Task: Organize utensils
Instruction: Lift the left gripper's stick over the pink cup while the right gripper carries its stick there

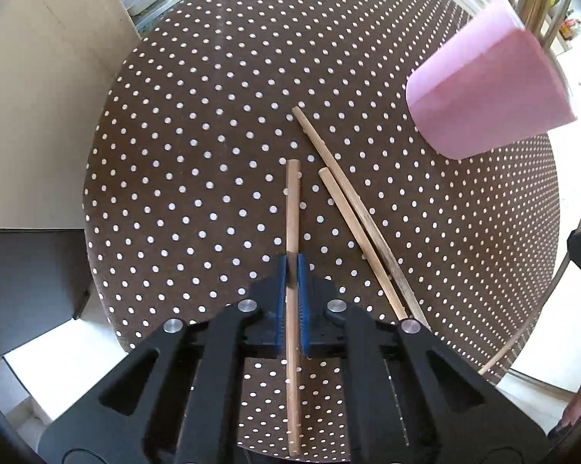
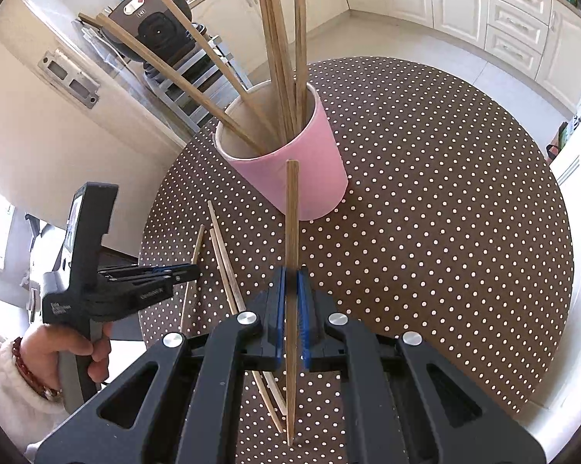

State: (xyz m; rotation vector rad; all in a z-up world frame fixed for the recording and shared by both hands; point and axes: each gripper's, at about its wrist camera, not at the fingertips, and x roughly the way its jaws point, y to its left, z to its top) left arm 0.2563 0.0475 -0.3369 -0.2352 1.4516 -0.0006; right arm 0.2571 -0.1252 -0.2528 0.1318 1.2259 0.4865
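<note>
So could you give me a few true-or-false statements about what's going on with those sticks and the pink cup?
1. Both grippers are clamped on a chopstick. True: the left gripper and the right gripper each pinch one.
2. The pink cup is empty. False: several chopsticks stand in it.
3. Two loose chopsticks lie on the table. True.
4. The tablecloth is plain white. False: it is brown with white dots.

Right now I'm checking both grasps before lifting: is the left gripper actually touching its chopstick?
Touching. The left wrist view shows the left gripper with both blue pads pressed against the chopstick, no gap on either side.
</note>
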